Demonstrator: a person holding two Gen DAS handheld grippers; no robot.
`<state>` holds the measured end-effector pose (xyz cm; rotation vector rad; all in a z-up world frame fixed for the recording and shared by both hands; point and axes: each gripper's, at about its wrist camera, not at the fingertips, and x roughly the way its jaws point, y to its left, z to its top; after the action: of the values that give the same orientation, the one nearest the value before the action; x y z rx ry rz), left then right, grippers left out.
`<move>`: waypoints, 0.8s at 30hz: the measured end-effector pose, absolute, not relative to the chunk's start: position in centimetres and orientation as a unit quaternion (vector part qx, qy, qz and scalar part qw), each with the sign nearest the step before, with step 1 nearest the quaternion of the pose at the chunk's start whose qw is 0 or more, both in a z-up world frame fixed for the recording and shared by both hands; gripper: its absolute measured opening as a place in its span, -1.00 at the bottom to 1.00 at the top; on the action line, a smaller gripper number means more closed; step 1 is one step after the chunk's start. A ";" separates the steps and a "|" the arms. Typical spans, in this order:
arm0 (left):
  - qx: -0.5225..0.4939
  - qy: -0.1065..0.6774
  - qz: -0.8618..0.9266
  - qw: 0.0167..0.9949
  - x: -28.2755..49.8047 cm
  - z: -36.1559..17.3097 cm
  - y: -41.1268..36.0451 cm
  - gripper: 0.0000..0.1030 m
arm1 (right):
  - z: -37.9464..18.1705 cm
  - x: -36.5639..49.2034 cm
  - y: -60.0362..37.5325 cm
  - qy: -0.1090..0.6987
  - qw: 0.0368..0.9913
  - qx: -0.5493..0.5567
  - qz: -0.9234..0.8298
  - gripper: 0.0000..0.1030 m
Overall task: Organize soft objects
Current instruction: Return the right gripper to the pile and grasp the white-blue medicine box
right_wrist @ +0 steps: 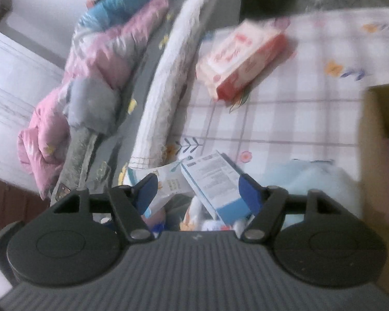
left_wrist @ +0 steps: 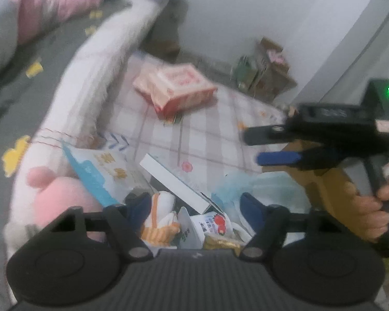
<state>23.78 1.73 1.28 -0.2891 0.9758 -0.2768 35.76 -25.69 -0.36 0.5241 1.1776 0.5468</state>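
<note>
Hovering both grippers, left point(left_wrist: 192, 204) and right point(right_wrist: 198, 191), jaws spread, empty, over clutter beside box point(right_wrist: 381, 140); plush point(left_wrist: 62, 197) nearest your left, likely first pick.

A pink plush toy point(left_wrist: 62, 197) lies at the heap's left edge, beside a red-and-white tissue-pack point(left_wrist: 175, 88) on the checked mat.

- Tablecloth point(right_wrist: 285, 119): white, checked with pale pink and grey lines, dotted with small orange and blue flower prints.
- Tissue pack point(left_wrist: 175, 88): red and white, with pink lettering.
- Plush toy point(left_wrist: 62, 197): plain soft pink.
- Quilt point(right_wrist: 90, 59): pink, with grey and teal parts.
- Cardboard box point(right_wrist: 381, 134): plain brown.
- Flat box point(right_wrist: 215, 178): white with blue edging and fine grey print.
- Finger pads point(left_wrist: 278, 158): blue, set on black.
</note>
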 end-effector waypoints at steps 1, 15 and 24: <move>-0.135 0.477 -0.130 0.859 24.7 0.6 1.5 0.26 | -1.3 36.9 -24.9 0.554 0.757 0.240 0.250 0.26; -0.129 0.551 -0.122 0.815 31.3 -4.8 0.0 -0.03 | -12.5 45.0 -20.1 0.674 0.665 0.240 0.216 0.11; -0.136 0.566 -0.106 0.806 32.5 -6.0 -0.4 -0.03 | -13.6 44.7 -20.4 0.687 0.630 0.269 0.242 0.12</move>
<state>32.51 -0.36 -5.97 -0.2906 1.2125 -0.2274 44.74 -20.43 -13.56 0.6154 1.5728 0.5537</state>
